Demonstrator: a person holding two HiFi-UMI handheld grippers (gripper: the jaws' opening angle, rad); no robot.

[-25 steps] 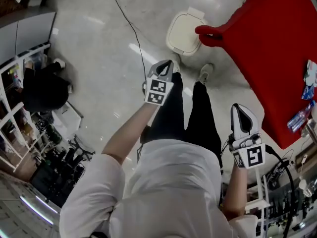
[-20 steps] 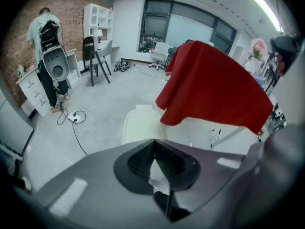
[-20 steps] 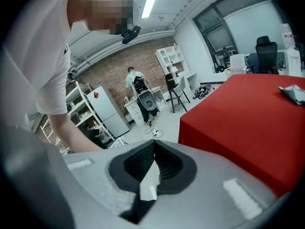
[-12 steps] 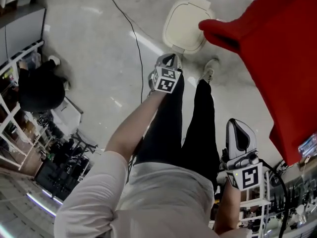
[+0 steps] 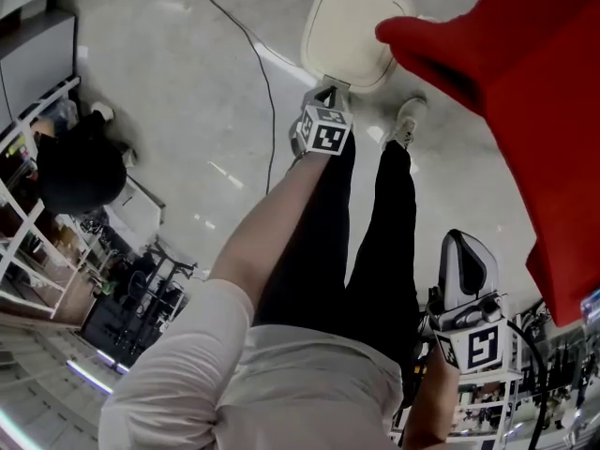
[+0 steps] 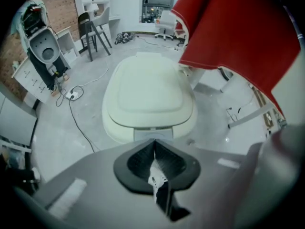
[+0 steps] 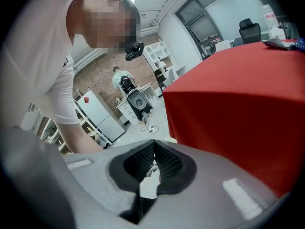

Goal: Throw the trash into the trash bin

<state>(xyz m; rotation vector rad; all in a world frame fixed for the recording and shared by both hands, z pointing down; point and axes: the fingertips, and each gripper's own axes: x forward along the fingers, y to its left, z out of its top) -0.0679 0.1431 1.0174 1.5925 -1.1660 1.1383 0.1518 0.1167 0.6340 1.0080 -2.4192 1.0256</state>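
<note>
The left gripper (image 5: 324, 92) points steeply down above the front rim of the cream plastic trash bin with a closed flat lid (image 5: 349, 28). The bin stands on the pale glossy floor (image 5: 187, 82), just beside the corner of the red-draped counter (image 5: 525, 82). In the left gripper view, the fingers (image 6: 164, 162) are clenched on a small white crumpled scrap of trash (image 6: 156, 176), which sits between the pads over the bin lid (image 6: 150, 92).

The right gripper (image 5: 466, 242) hangs beside the person's dark trouser leg (image 5: 389, 251), near the counter edge. In the right gripper view, its fingers (image 7: 164, 161) are clenched together, facing the red drape (image 7: 238, 109). Whether anything is pinched there cannot be told.
</note>
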